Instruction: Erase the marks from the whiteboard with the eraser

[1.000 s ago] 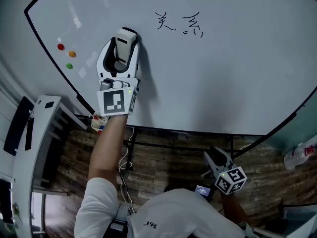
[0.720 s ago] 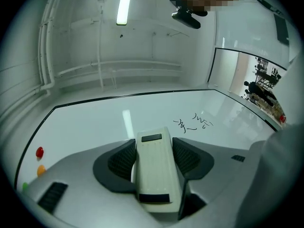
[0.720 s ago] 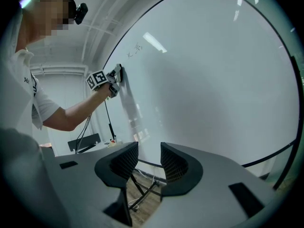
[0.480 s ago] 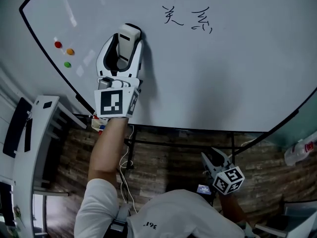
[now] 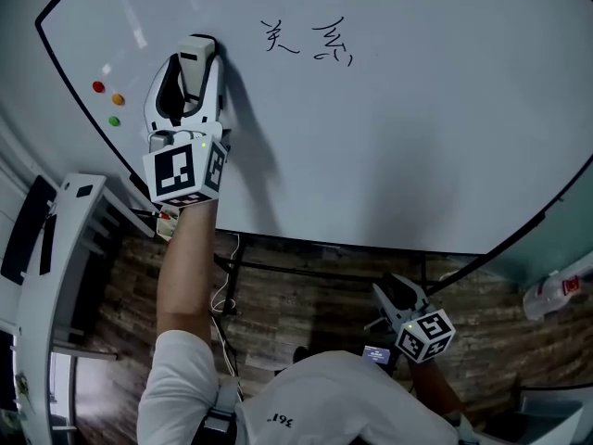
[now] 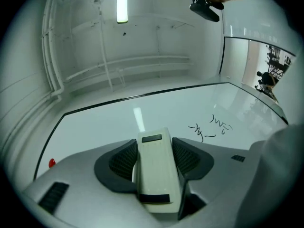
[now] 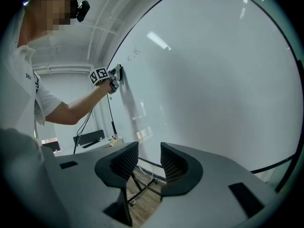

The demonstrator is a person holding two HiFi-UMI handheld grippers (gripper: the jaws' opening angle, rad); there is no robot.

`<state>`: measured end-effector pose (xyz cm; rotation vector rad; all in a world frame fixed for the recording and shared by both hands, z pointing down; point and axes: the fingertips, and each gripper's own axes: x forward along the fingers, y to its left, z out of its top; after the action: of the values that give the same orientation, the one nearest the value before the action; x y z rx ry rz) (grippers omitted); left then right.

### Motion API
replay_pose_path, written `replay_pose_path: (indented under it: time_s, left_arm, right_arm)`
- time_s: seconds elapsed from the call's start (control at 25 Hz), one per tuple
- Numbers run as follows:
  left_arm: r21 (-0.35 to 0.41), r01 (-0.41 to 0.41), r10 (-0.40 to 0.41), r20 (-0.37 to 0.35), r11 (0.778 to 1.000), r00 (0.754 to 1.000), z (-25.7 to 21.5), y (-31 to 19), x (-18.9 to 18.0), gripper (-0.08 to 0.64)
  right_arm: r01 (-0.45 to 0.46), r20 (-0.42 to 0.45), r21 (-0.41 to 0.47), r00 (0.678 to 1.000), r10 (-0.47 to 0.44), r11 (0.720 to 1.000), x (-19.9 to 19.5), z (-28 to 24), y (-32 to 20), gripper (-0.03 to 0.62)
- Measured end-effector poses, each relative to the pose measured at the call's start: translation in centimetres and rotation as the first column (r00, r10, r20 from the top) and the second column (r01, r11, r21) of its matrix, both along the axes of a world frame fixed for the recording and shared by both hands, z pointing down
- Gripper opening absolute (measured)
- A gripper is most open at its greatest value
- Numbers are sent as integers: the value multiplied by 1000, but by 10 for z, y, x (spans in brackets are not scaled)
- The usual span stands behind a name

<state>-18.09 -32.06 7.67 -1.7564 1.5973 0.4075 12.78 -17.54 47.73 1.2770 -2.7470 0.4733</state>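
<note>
My left gripper (image 5: 192,70) is shut on a cream eraser (image 5: 197,56) and holds it against the whiteboard (image 5: 398,137). Black handwritten marks (image 5: 306,42) sit to the eraser's right, a short gap away. In the left gripper view the eraser (image 6: 154,167) stands upright between both pads, with the marks (image 6: 211,128) ahead to the right. My right gripper (image 5: 400,297) hangs low beside my waist, away from the board. Its jaws (image 7: 148,161) stand open with nothing between them, and the left gripper (image 7: 114,78) shows far off on the board.
Red (image 5: 97,87), orange (image 5: 118,99) and green (image 5: 114,120) magnets cluster at the board's left edge. A white desk (image 5: 56,276) stands at the left. The board's black stand (image 5: 278,272) crosses the wooden floor below. A bottle (image 5: 556,290) lies at the right.
My left gripper has slid the eraser up and slightly left along the board, toward the magnets. The marks look unchanged. The right gripper has stayed low.
</note>
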Motion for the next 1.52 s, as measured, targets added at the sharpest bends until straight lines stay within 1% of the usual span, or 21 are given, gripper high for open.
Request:
replay_pose_path:
  time_s: [0.08, 0.16, 0.28, 0.44, 0.6, 0.64, 0.72, 0.8, 0.92, 1.0, 1.08, 1.2, 1.28, 1.36, 1.52]
  left_arm:
    - [-13, 49, -49, -18, 999, 999, -7, -2, 0, 242]
    - [-28, 84, -86, -52, 996, 995, -8, -3, 1, 241]
    - [-39, 96, -99, -108, 995, 989, -9, -5, 14, 241]
    - [-14, 99, -100, -102, 995, 990, -14, -4, 58, 239]
    - [-3, 96, -95, -121, 995, 988, -18, 0, 104, 239]
    - [-3, 91, -91, -115, 996, 989, -19, 1, 118, 239]
    - [-4, 71, -71, -79, 997, 994, -19, 5, 152, 239]
    - [-3, 43, -43, -43, 999, 998, -19, 8, 188, 239]
    - [-5, -4, 4, -14, 1000, 1000, -18, 13, 239, 239]
    - [-4, -32, 32, 3, 999, 999, -17, 16, 267, 239]
    - [-2, -51, 51, 11, 999, 999, -18, 18, 287, 239]
    - [2, -53, 53, 3, 999, 999, -19, 19, 297, 239]
    - [2, -54, 54, -3, 999, 999, -18, 19, 295, 239]
    - [-8, -68, 68, -27, 998, 997, -16, 20, 291, 239]
    - [-8, -80, 80, -6, 997, 997, -17, 20, 290, 239]
  right_arm:
    - [1, 2, -4, 1000, -1, 1000, 13, 1, 1, 161]
    - [8, 7, -9, 1000, -8, 1000, 23, 3, 1, 161]
    - [23, 15, -13, 1000, -22, 1000, 33, 4, 1, 161]
    - [24, 22, -20, 999, -24, 1000, 50, 8, 0, 161]
    - [19, 26, -27, 1000, -18, 999, 67, 12, 1, 161]
    - [17, 26, -29, 1000, -17, 999, 71, 13, 1, 161]
    - [17, 25, -31, 1000, -16, 999, 79, 14, 3, 161]
    - [21, 24, -30, 999, -20, 999, 86, 15, 4, 161]
    - [34, 21, -26, 999, -33, 999, 92, 14, 6, 161]
    - [40, 17, -22, 999, -39, 999, 94, 13, 7, 161]
    - [41, 15, -17, 999, -40, 999, 96, 11, 7, 161]
    - [36, 16, -9, 999, -35, 999, 97, 8, 8, 161]
    - [30, 16, -8, 999, -30, 1000, 97, 8, 10, 161]
    - [26, 15, -13, 1000, -26, 1000, 97, 9, 12, 161]
    - [23, 14, -25, 1000, -23, 999, 93, 12, 15, 161]
